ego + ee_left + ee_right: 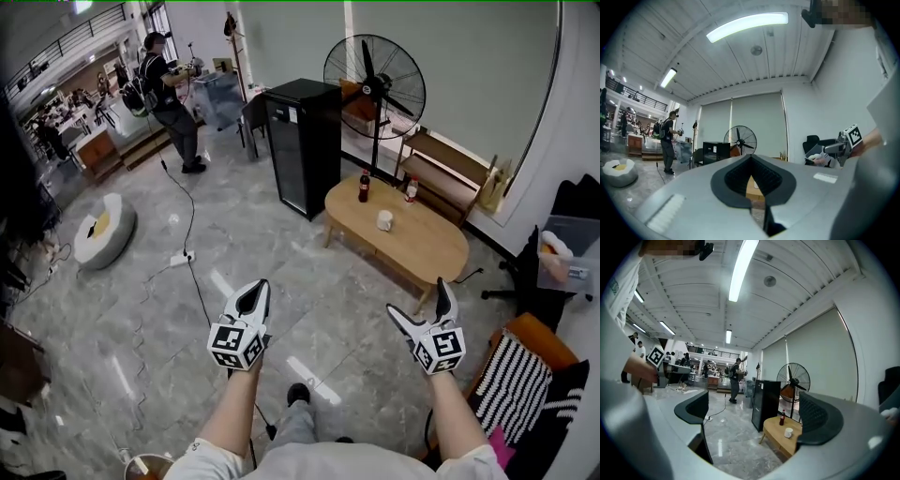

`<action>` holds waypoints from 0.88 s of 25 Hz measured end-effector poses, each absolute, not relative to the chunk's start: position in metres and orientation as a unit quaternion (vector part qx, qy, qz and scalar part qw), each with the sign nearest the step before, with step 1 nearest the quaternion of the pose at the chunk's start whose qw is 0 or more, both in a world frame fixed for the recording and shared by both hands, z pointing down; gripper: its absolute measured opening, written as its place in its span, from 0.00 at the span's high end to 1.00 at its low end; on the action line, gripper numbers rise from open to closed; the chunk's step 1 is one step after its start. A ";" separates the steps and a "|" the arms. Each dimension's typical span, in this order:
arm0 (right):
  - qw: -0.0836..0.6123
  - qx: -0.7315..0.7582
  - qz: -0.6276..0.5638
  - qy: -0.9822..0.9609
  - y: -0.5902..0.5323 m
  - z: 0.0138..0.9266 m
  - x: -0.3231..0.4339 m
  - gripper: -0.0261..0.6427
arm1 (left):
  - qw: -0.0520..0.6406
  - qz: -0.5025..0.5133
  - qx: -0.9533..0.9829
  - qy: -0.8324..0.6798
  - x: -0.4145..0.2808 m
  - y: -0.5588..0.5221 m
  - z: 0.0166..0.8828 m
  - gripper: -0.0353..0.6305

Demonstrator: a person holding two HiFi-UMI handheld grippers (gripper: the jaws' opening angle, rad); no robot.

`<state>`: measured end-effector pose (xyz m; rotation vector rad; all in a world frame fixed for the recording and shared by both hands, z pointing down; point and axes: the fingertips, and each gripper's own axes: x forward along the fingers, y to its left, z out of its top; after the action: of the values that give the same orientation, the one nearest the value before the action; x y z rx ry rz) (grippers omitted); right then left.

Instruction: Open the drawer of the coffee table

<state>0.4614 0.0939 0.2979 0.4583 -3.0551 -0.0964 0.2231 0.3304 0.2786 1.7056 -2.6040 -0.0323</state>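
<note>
The oval wooden coffee table stands well ahead of me on the marble floor, beyond both grippers. A cola bottle, a smaller bottle and a white cup stand on it. No drawer front shows from this side. My left gripper is held in the air left of the table, jaws meeting at the tip. My right gripper hangs near the table's near end, open and empty. In the right gripper view the table and cup lie between its jaws.
A black cabinet and a standing fan are behind the table, a low wooden shelf by the wall. A striped chair stands at my right. A cable and power strip cross the floor; a person stands far left.
</note>
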 end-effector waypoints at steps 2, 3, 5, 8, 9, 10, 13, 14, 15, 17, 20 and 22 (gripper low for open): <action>0.030 0.150 -0.034 -0.988 0.089 0.301 0.437 0.08 | 0.014 -0.015 0.554 -0.833 0.198 0.319 0.283 0.95; 0.031 0.151 -0.035 -0.987 0.086 0.302 0.423 0.08 | 0.013 -0.017 0.557 -0.830 0.184 0.313 0.284 0.95; 0.034 0.154 -0.035 -0.987 0.080 0.303 0.391 0.08 | 0.011 -0.015 0.566 -0.824 0.153 0.302 0.283 0.95; 0.039 0.157 -0.038 -0.986 0.074 0.301 0.344 0.08 | 0.012 -0.008 0.577 -0.817 0.106 0.289 0.283 0.95; 0.040 0.159 -0.038 -0.986 0.073 0.301 0.329 0.08 | 0.013 -0.006 0.581 -0.814 0.092 0.286 0.285 0.95; 0.040 0.162 -0.038 -0.985 0.072 0.301 0.316 0.08 | 0.015 -0.004 0.584 -0.811 0.078 0.282 0.286 0.95; 0.040 0.169 -0.038 -0.984 0.066 0.298 0.280 0.08 | 0.018 -0.004 0.594 -0.804 0.041 0.271 0.288 0.95; 0.040 0.170 -0.038 -0.984 0.064 0.297 0.270 0.08 | 0.018 -0.005 0.596 -0.803 0.030 0.268 0.287 0.95; 0.042 0.171 -0.038 -0.984 0.062 0.296 0.260 0.08 | 0.019 -0.007 0.597 -0.802 0.020 0.265 0.286 0.95; 0.047 0.173 -0.036 -0.983 0.058 0.298 0.243 0.08 | 0.020 -0.009 0.600 -0.800 0.003 0.258 0.285 0.95; 0.049 0.174 -0.034 -0.983 0.046 0.300 0.217 0.08 | 0.020 -0.008 0.603 -0.797 -0.019 0.246 0.284 0.95; 0.048 0.172 -0.032 -0.983 0.038 0.303 0.198 0.08 | 0.020 -0.008 0.601 -0.799 -0.036 0.238 0.285 0.95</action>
<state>0.1983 0.0379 0.3034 0.5231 -2.9986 -0.0970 -0.0356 0.2384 0.2847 1.8651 -2.4785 -0.0259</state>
